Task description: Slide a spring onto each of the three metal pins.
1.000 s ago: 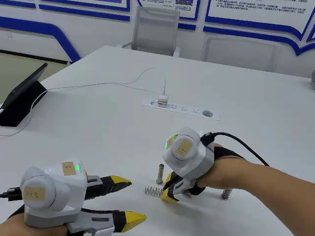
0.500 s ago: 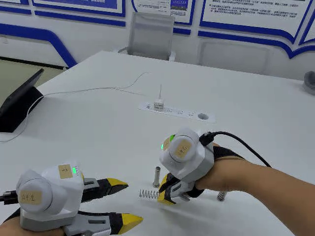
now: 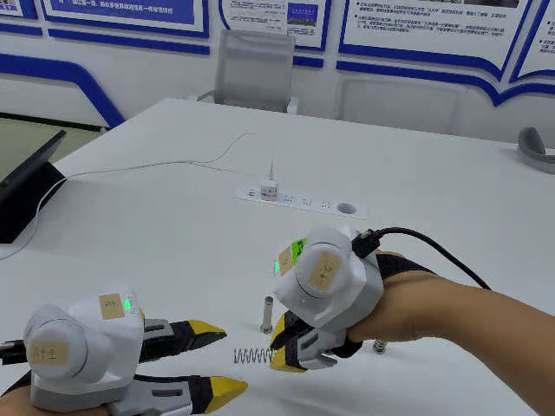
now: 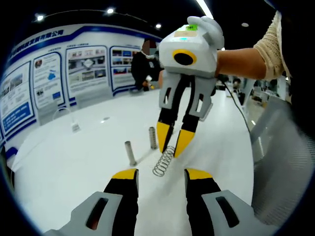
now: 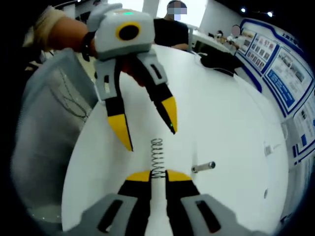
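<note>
Silver open-coil spring (image 3: 251,355) clamped endwise in right gripper (image 3: 279,362) jaws; left gripper (image 3: 227,358) jaws apart. Two upright pins: bare pin (image 3: 267,314), sprung pin (image 3: 379,347).

Power strip (image 3: 299,201), chair (image 3: 254,69), dark tablet (image 3: 22,195)

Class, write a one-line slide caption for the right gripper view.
Right tool pinches one end of a spring while the open left tool faces it, a bare pin nearby.
</note>
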`<state>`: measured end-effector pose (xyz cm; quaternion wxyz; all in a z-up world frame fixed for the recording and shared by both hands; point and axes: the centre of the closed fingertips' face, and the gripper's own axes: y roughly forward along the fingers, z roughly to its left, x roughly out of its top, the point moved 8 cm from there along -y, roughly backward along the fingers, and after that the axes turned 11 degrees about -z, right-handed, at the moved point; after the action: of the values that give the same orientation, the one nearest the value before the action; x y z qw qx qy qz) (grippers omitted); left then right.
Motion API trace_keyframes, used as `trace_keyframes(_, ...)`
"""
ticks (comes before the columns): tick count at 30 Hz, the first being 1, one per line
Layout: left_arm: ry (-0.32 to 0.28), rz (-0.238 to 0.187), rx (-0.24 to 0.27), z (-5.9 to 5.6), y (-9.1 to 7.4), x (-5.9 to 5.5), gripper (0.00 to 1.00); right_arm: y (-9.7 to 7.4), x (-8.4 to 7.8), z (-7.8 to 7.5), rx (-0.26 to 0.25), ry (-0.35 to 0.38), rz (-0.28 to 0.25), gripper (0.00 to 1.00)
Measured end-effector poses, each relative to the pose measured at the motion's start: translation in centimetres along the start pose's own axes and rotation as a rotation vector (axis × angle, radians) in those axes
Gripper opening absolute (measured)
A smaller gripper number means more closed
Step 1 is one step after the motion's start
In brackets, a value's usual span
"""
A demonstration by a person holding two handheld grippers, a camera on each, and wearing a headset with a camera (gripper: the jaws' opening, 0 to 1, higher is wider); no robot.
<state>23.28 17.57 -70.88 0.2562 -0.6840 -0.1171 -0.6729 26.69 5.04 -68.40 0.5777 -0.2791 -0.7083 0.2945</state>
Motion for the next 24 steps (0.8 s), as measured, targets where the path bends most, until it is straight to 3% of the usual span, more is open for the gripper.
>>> trace_keyframes(13, 0.027, 0.005, -0.034, -0.7, -0.1, 0.3, 0.16, -0.3, 1.4, 0.9, 0.028, -0.071, -0.007, 0.12)
trace_keyframes(24, 0.033, 0.015, -0.05, -1.1, -0.1, 0.3, 0.12, -1.2, 2.2, 1.2, 0.038, -0.093, -0.014, 0.12)
